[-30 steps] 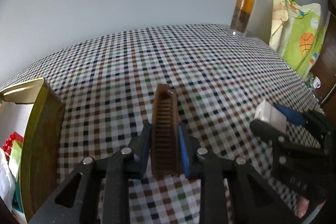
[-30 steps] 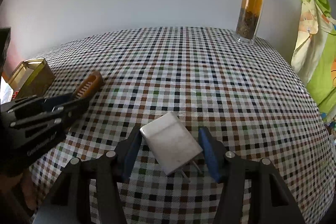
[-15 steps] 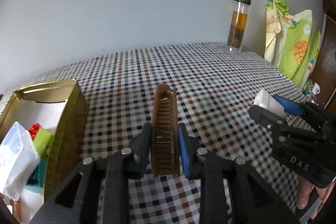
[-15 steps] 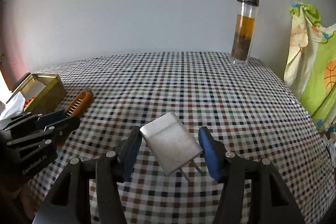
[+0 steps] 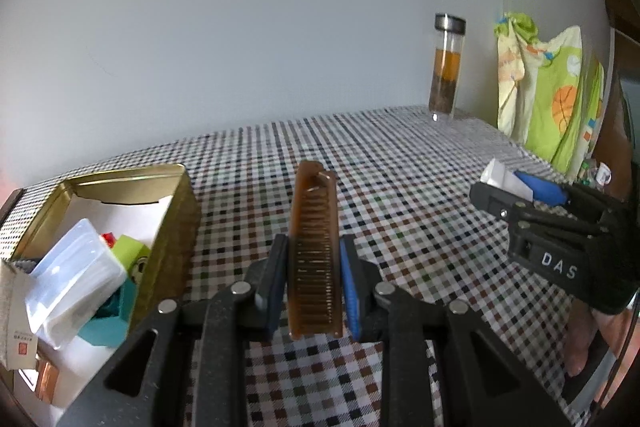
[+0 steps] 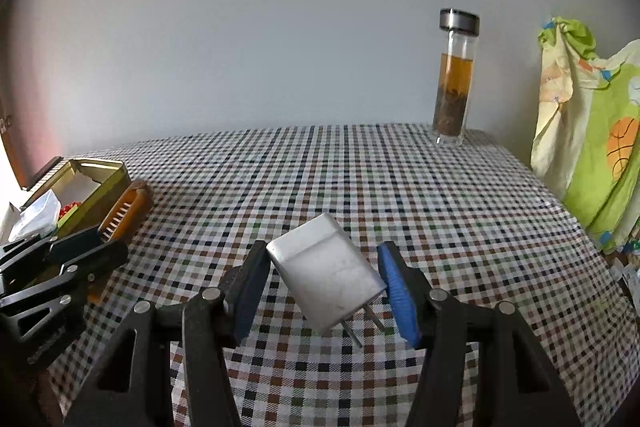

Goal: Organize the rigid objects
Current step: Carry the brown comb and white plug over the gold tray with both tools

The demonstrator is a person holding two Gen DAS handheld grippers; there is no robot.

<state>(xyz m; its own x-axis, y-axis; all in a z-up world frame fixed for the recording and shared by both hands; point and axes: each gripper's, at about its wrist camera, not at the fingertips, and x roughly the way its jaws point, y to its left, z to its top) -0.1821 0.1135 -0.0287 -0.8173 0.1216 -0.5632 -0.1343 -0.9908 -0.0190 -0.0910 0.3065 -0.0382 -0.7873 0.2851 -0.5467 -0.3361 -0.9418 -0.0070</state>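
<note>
The left tool (image 5: 314, 281) is clamped on a brown comb (image 5: 315, 251), pads pressing its two long sides, the comb pointing away over the checked worktop (image 5: 400, 203). It is held up off the cloth, just right of a gold tin (image 5: 176, 227) that stands open at the near left. Inside the tin lie a clear plastic case (image 5: 74, 279), a green block (image 5: 130, 251), something small and red (image 5: 108, 238) and a teal piece (image 5: 116, 311); I cannot tell what those are.

To the right, the right tool (image 6: 322, 289) is closed on a white charger plug (image 6: 324, 277), gripped at two opposite corners so it sits tilted between the pads, its two metal prongs pointing down and toward the near side. It too hangs above the cloth, around the middle of the worktop, well apart from the tin.

At the far right corner a glass bottle (image 6: 454, 83) with a metal cap stands upright, amber liquid over dark leaves. Beyond the right edge hangs a yellow-green patterned cloth (image 6: 592, 131).
</note>
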